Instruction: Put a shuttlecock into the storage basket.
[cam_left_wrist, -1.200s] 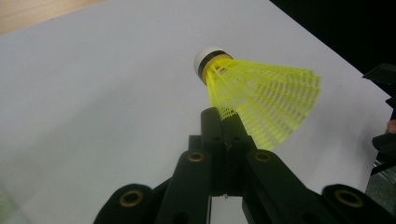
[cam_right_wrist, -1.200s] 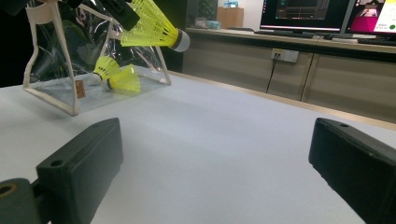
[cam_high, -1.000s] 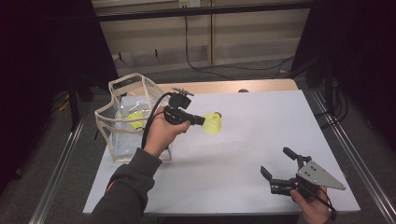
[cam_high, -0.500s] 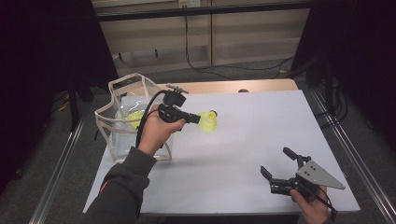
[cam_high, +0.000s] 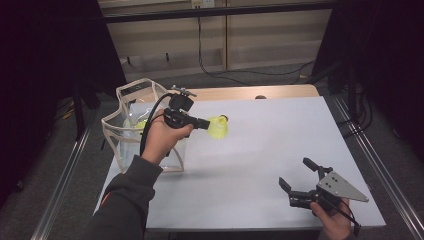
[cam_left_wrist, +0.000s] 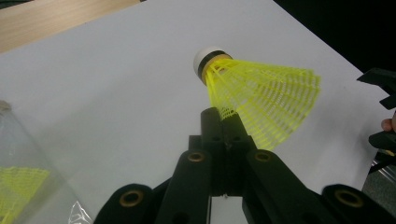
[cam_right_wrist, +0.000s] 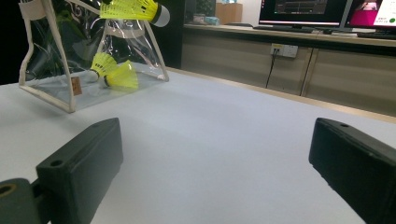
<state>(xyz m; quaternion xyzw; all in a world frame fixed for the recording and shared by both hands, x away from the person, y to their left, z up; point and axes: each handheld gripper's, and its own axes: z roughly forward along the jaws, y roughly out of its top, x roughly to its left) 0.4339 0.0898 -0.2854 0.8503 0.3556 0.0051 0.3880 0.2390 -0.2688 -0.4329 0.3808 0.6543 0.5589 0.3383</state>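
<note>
One yellow shuttlecock (cam_left_wrist: 254, 95) is pinched by its skirt in my left claw (cam_high: 206, 123), held above the worktop (cam_high: 280, 140) beside the clear bag (cam_high: 131, 131); my right claw (cam_high: 299, 181) rests spread. Next, I'd judge, comes setting it down.

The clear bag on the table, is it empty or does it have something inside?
Not empty. The clear bag holds two yellow shuttlecocks, seen through its wall in the right gripper view.

My high view above the table (cam_high: 280, 150), looking down; both gripper views low, close, sharing the shuttlecock (cam_left_wrist: 261, 100).
</note>
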